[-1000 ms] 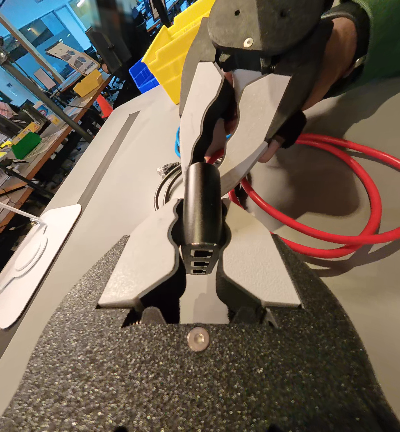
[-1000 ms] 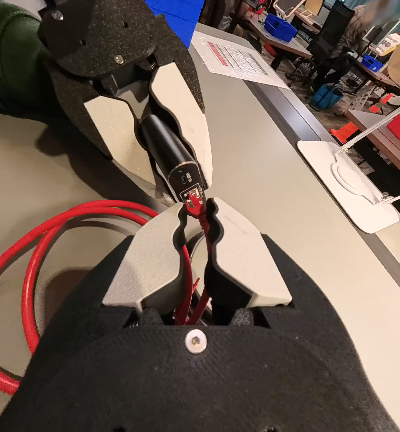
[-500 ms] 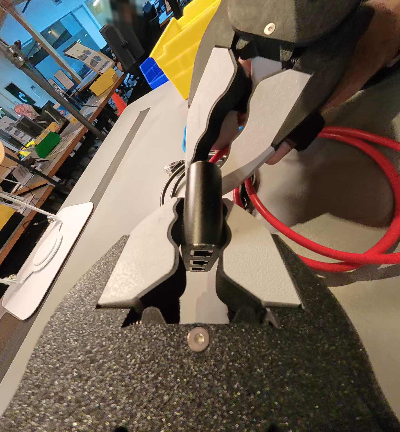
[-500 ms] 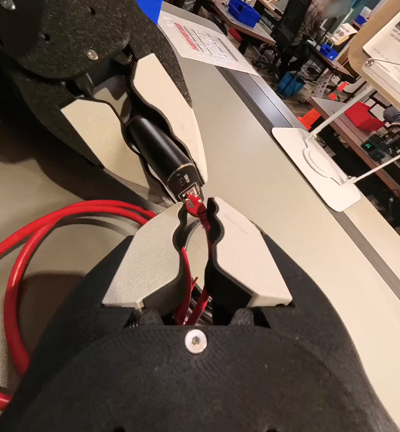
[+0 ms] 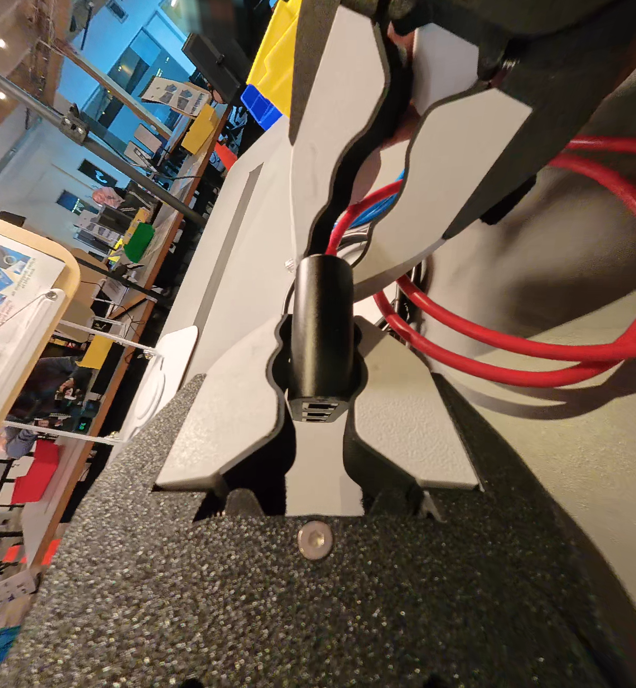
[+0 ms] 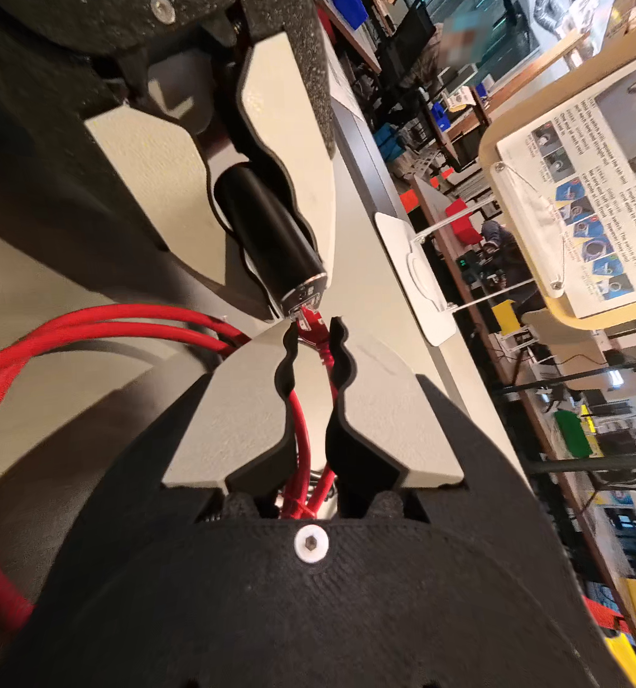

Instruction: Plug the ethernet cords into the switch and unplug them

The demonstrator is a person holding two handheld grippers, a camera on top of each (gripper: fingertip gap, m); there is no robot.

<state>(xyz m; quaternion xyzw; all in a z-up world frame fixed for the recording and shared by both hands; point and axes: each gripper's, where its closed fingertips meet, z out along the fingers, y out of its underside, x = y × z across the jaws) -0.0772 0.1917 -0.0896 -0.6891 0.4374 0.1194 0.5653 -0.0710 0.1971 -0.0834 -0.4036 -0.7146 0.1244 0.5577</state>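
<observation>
The left gripper (image 5: 318,357) is clamped tight around the black switch (image 5: 322,327), whose stacked ports face back toward its wrist, while the right gripper (image 6: 314,335) has parted its fingers a little around the red ethernet cord (image 6: 324,357), whose red plug (image 6: 307,322) sits in the port at the switch's far end just beyond its tips. Whether the plug is fully seated cannot be told, and the cord's loops run out of view on the grey table (image 5: 569,465). Half a second ago the right fingers were pinched on the cord; now they are looser, and both tools are tilted more steeply.
</observation>
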